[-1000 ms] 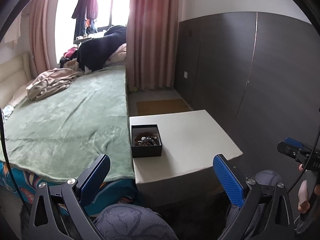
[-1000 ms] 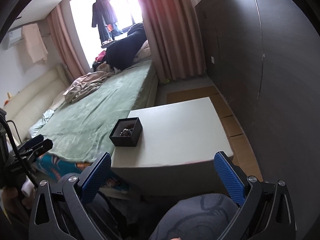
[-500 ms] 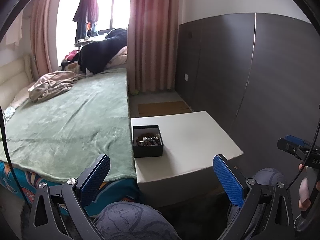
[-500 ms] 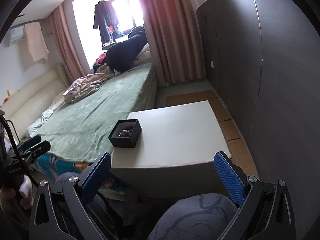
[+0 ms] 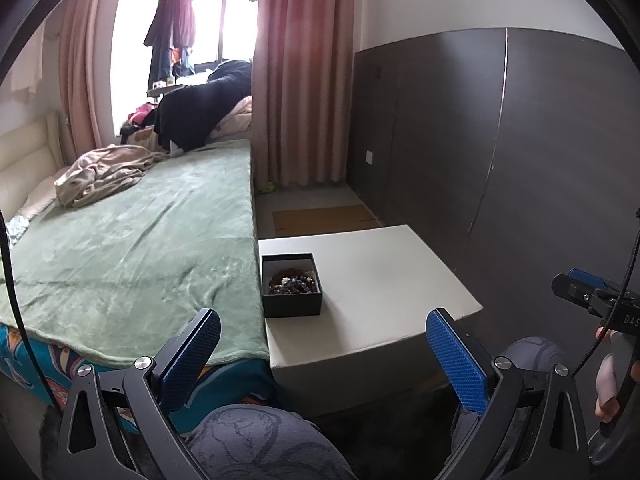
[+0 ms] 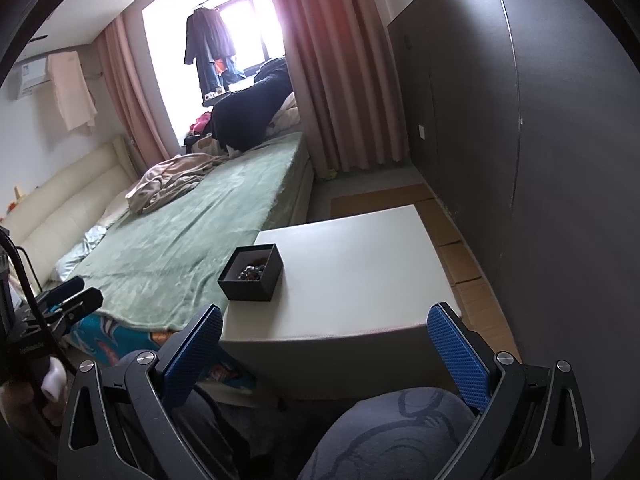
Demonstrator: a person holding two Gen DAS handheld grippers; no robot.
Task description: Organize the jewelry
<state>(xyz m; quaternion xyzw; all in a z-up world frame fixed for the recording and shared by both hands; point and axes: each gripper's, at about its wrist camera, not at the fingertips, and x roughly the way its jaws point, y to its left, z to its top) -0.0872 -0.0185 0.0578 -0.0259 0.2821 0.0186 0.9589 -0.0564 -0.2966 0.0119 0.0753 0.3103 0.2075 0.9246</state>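
A small black open box (image 5: 291, 290) holding a heap of beaded jewelry (image 5: 294, 282) stands on the left side of a low white table (image 5: 380, 276), next to the bed. It also shows in the right wrist view (image 6: 252, 272). My left gripper (image 5: 323, 356) is open and empty, held well short of the table above my knees. My right gripper (image 6: 325, 354) is open and empty too, likewise in front of the table's near edge. Each gripper shows at the edge of the other's view: the right gripper (image 5: 588, 294), the left gripper (image 6: 68, 300).
A bed with a green blanket (image 5: 132, 240) runs along the table's left side. A dark panelled wall (image 5: 520, 160) stands to the right. Cardboard sheets (image 6: 460, 248) lie on the floor between table and wall. My knees (image 5: 264, 440) are below the grippers.
Both views have tilted up and shifted slightly; the table and box sit a bit lower in the frames. Both grippers stay open and empty.
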